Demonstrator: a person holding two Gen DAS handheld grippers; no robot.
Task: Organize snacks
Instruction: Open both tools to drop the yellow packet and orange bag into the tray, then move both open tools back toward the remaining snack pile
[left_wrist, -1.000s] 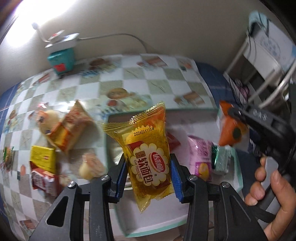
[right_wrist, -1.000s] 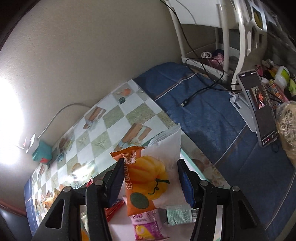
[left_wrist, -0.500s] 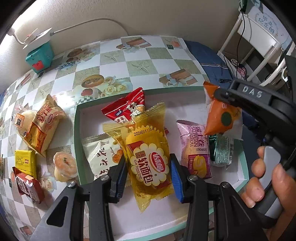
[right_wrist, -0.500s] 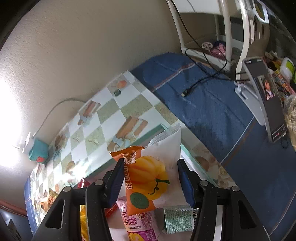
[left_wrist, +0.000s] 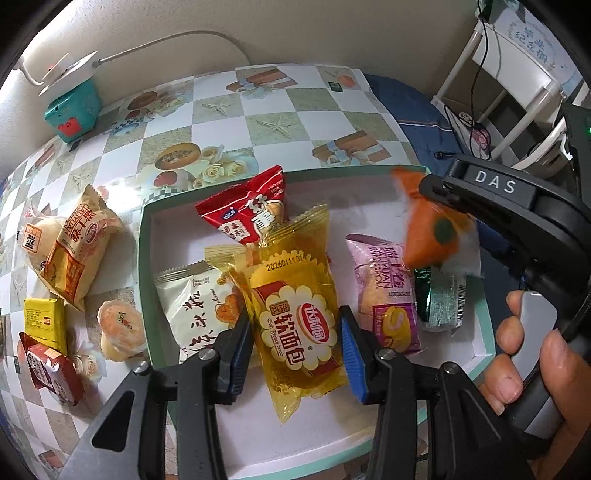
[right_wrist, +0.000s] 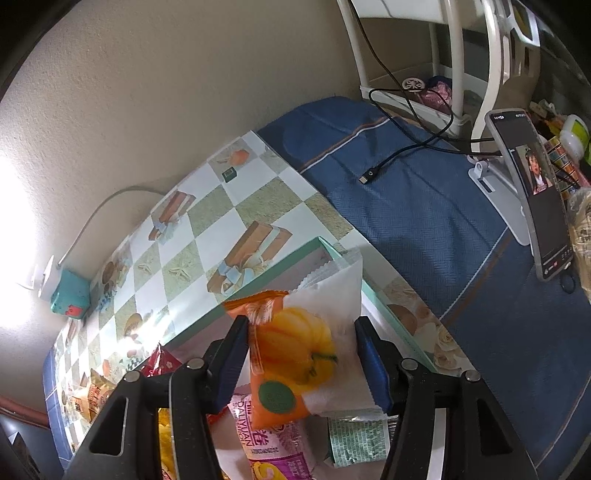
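My left gripper (left_wrist: 293, 332) hangs over the white tray (left_wrist: 144, 258) with the yellow soft-bread pack (left_wrist: 295, 325) upright between its blue pads. Its jaws are starting to open, but the pads still touch the pack. My right gripper (right_wrist: 301, 350) is over the tray's far right corner (right_wrist: 258, 280) and its jaws are opening too. The orange pumpkin pack (right_wrist: 291, 350) between them is blurred and slipping, and it also shows blurred in the left wrist view (left_wrist: 432, 236). In the tray lie a red pack (left_wrist: 247, 214), a white pack (left_wrist: 195, 314), a pink pack (left_wrist: 388, 295) and a green pack (left_wrist: 439, 302).
Loose snacks lie on the checked tablecloth left of the tray: an orange bun pack (left_wrist: 77, 251), a yellow box (left_wrist: 44, 321), a red packet (left_wrist: 48, 365) and a jelly cup (left_wrist: 122, 328). A teal box (left_wrist: 72, 110) stands by the wall. A phone on a stand (right_wrist: 532, 192) and a cable lie on blue cloth to the right.
The left gripper has come down closer over the tray with the yellow pack. The orange pack in the right gripper has gone blurred and shifted slightly between the pads.
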